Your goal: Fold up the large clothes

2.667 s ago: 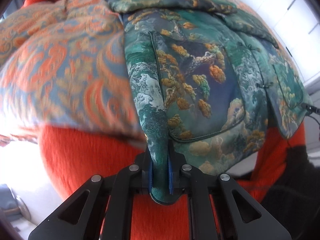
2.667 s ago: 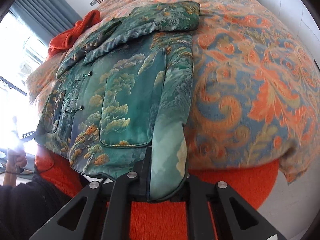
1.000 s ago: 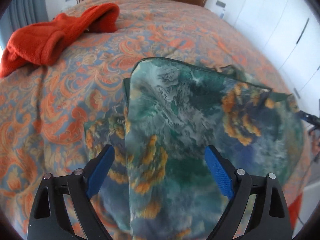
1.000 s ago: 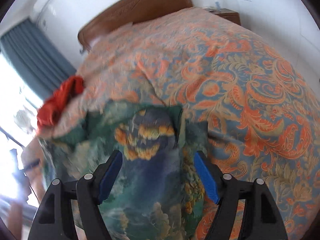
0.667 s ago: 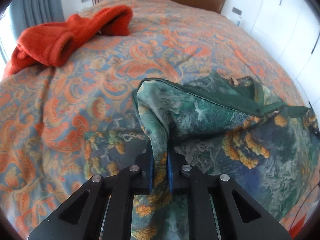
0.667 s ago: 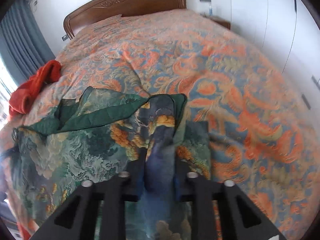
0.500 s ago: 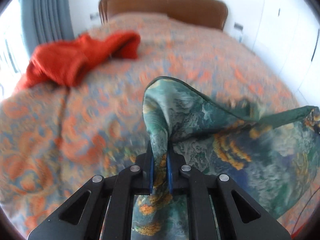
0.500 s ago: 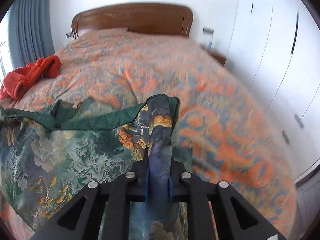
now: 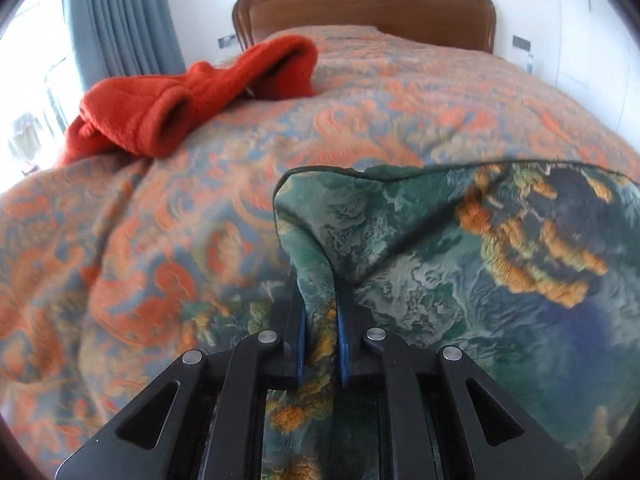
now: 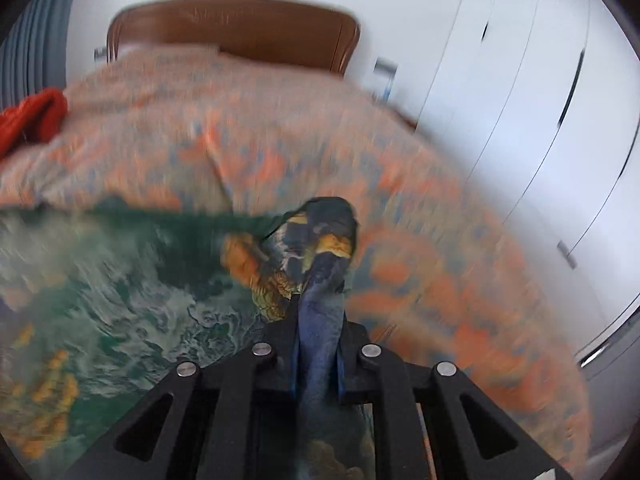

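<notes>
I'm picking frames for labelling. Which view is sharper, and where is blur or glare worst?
Left wrist view: sharper; the red garment and headboard are crisp, the bedspread slightly smeared, the window at the left edge blown out. Right wrist view: heavy motion blur over bedspread and jacket; only the gripper is sharp.

daylight, window (image 9: 24, 92) glare left | right wrist motion-blurred | fisheye edges dark

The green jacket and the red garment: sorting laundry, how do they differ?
The green jacket is patterned brocade; the red garment is plain fleece. The jacket is pinched by the left tool and the right tool; the red garment lies bunched, untouched. Both are over the bedspread.
</notes>
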The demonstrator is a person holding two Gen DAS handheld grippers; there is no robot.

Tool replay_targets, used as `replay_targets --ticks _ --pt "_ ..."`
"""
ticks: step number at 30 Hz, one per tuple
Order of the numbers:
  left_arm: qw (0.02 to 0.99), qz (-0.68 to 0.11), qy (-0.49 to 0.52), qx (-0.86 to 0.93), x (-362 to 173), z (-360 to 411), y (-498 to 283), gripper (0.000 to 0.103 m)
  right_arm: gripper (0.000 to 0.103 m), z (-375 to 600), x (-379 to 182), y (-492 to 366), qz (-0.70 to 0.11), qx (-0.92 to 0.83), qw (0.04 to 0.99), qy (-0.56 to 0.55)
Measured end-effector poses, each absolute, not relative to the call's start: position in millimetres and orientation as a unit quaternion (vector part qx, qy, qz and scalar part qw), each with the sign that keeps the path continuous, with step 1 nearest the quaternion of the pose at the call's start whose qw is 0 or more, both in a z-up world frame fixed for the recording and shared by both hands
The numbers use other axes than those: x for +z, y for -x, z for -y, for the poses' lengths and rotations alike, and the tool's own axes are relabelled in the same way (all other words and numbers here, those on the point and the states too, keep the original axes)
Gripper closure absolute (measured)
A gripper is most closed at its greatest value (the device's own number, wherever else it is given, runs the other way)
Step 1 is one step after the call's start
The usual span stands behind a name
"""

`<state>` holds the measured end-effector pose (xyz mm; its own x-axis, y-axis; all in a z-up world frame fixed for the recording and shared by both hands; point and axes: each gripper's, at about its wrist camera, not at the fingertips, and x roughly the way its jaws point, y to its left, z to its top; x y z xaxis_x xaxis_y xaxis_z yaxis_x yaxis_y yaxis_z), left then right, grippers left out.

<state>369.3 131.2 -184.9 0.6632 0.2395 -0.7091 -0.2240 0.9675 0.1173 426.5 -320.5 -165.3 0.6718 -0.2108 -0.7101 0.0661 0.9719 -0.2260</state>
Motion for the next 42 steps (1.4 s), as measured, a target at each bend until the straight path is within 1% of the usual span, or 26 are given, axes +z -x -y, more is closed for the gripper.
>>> replay_targets --ticks 2,8,9,17,42 --pt "0.913 -0.391 -0.001 0.121 -196 -135 -373 0.090 0.088 325 -191 -431 -0.420 -0.057 0.903 0.073" --pt "0.916 -0.385 0.046 0.100 -208 -154 -380 0.088 0.087 352 -215 -434 -0.408 -0.029 0.913 -0.007" --pt "0.917 -0.384 0.044 0.101 -209 -143 -375 0.088 0.087 354 -217 -435 -0.407 -0.026 0.913 -0.014" --pt "0.919 -0.378 0.047 0.099 -213 -139 -374 0.087 0.087 348 -219 -435 -0.399 -0.033 0.916 -0.001" --pt "0.921 -0.373 0.056 0.094 -212 -142 -371 0.086 0.087 353 -219 -434 -0.395 -0.027 0.918 -0.014"
